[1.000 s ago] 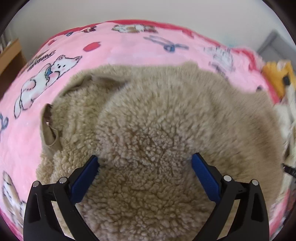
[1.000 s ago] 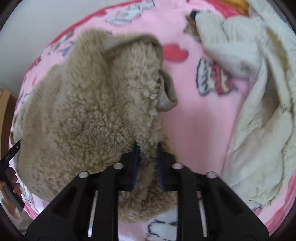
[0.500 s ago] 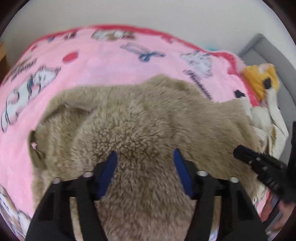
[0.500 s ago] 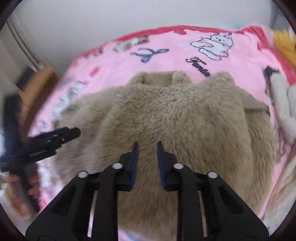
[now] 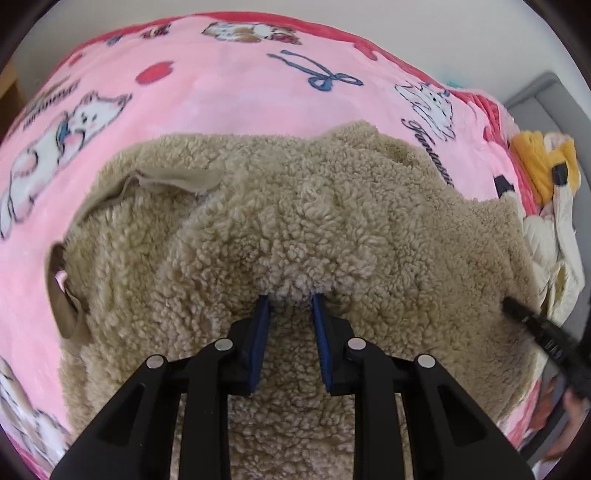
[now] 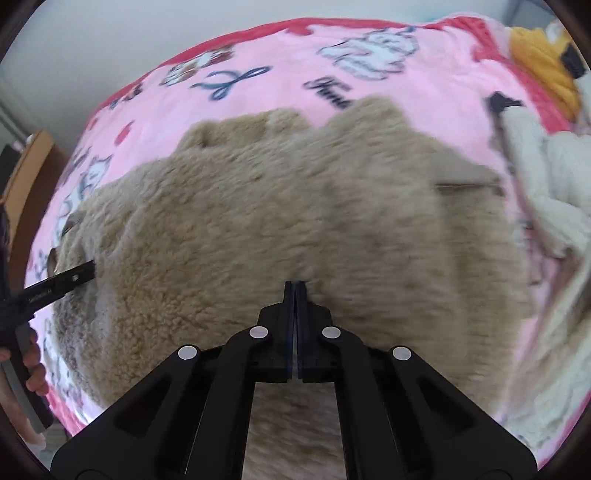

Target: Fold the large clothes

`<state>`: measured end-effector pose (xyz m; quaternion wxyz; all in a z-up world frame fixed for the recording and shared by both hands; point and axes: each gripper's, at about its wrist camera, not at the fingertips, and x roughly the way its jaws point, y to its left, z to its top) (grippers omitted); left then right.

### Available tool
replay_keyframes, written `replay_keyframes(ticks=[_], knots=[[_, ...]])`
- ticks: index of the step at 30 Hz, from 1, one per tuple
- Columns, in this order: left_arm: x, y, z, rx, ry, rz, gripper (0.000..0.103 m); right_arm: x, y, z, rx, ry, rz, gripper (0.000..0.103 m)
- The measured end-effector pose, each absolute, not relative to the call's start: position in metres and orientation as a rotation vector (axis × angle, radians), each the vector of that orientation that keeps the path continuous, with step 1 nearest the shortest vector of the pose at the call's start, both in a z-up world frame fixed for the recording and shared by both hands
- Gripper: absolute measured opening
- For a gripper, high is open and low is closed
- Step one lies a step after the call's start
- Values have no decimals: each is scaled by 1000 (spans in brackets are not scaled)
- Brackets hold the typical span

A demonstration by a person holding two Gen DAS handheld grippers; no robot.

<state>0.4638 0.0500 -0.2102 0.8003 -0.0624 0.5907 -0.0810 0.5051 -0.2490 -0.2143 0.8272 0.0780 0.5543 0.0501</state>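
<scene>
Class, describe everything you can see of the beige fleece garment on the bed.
The fleece garment is tan, curly sherpa pile, with smooth beige lining showing at its left edge. It lies bunched on the pink cartoon blanket. The left tool has just been closing and pinches a tuft; the right tool, just closed, stands shut at its near edge.

Pink cartoon blanket (image 5: 229,92) against plain white wall (image 5: 406,22).

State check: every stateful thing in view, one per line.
Fleece jacket: spread rumpled on the blanket, partly folded.
Left gripper: jaws just closing, pinching a tuft of fleece.
Right gripper: jaws just closed fully, tips at the fleece.
Pink blanket: spread flat.
Cream garment: crumpled in a heap.
</scene>
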Motion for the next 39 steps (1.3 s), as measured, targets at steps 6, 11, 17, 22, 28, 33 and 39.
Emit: replay_keyframes(ticks=[6, 11, 17, 22, 28, 33, 39], knots=[[462, 44, -218, -84, 1266, -175, 25, 506, -256, -238, 93, 1235, 108, 0], [462, 50, -226, -109, 1267, -195, 25, 504, -265, -250, 99, 1214, 124, 0], [458, 72, -246, -213, 1226, -291, 20, 500, -274, -265, 130, 1174, 158, 0], [456, 88, -254, -282, 1188, -320, 6, 503, -280, -265, 182, 1164, 185, 0], [440, 74, -212, -191, 1121, -337, 35, 477, -259, -210, 187, 1037, 237, 61], [383, 89, -161, -106, 914, -244, 88, 398, -258, -162, 101, 788, 118, 92], [348, 134, -191, 93, 998, -141, 89, 348, -299, -192, 69, 876, -8, 93]])
